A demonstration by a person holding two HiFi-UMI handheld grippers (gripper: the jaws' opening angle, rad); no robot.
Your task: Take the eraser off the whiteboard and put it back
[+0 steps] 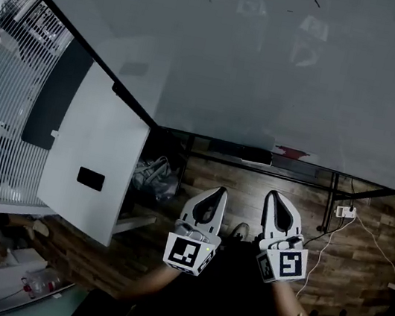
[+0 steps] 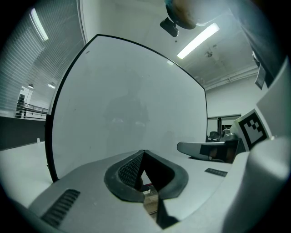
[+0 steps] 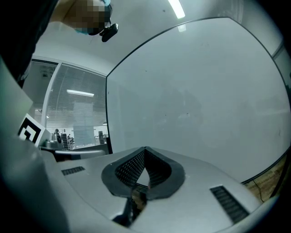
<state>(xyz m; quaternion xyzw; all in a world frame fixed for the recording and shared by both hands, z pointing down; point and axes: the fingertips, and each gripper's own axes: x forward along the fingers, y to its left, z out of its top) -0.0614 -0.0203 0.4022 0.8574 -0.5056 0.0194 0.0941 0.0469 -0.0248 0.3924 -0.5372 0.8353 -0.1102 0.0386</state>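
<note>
Looking steeply down in the head view, a large blank whiteboard (image 1: 275, 61) fills the upper part of the scene. A narrow ledge (image 1: 222, 148) runs along its bottom edge. Near the middle of that edge, on the ledge, lies a dark oblong that is probably the eraser (image 1: 257, 155), though it is small and dim here. A red item (image 1: 293, 153) sits just beside it, toward the right.

Below the board, over a wooden floor (image 1: 371, 245), a person holds the left gripper (image 1: 219, 192) and the right gripper (image 1: 275, 196) side by side. Both point toward the board and are clear of the ledge.

In the left gripper view the two pads meet at their tips with nothing between them, and bare board surface lies ahead. The right gripper view shows the same: jaws pressed together, empty, facing blank board.

Neither gripper has the eraser, which rests at the board's bottom edge. Judged from this moment alone, the task is either not begun or already finished, and the pictures do not settle which. If it is not begun, every step is left: spread one pair of jaws, reach the ledge, pinch the eraser, lift it away and set it back.
</note>
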